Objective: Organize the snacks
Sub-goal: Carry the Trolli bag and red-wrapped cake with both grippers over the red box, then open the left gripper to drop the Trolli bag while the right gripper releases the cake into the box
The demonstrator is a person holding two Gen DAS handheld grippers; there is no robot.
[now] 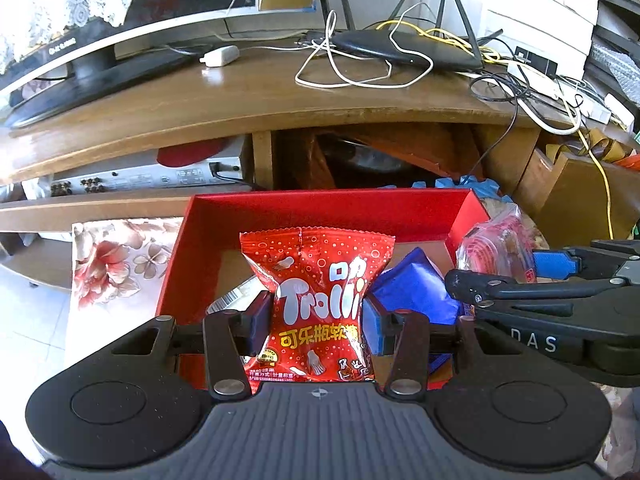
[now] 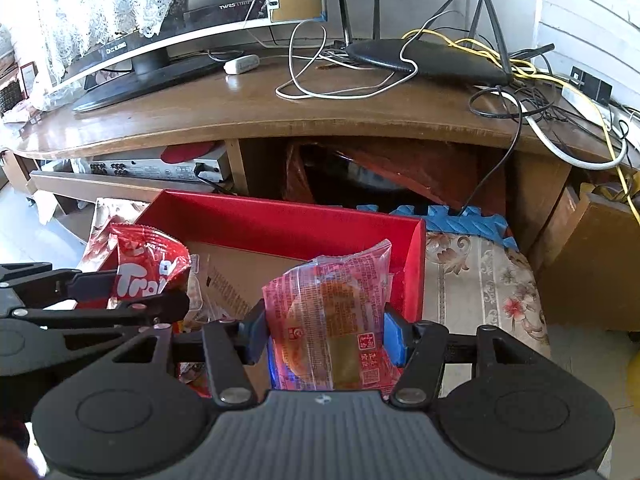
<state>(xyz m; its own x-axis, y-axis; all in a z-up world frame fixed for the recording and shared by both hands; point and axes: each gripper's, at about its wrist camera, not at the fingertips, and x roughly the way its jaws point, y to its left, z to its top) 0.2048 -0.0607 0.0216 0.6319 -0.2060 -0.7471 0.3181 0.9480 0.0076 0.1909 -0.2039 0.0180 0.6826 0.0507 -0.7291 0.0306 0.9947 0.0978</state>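
Wooden desk behind; red box [image 1: 200,240] below us. Our left gripper [image 1: 318,320] pinches the Trolli bag [image 1: 320,280], our right gripper [image 2: 326,332] pinches a pink cake packet [image 2: 332,312]; both over the box.

**Colours and patterns**

Box [image 1: 208,216]: red walls, brown cardboard floor. Trolli bag [image 1: 320,300]: red with white dots, white lettering, yellow characters. Pastry pack [image 2: 332,320]: translucent pink-red with red print. Pouch [image 1: 416,292]: blue. Cloth [image 2: 484,280]: beige with red floral pattern. Mat [image 2: 460,220]: blue. Desk [image 1: 240,100]: brown wood. Router [image 1: 404,52]: black.
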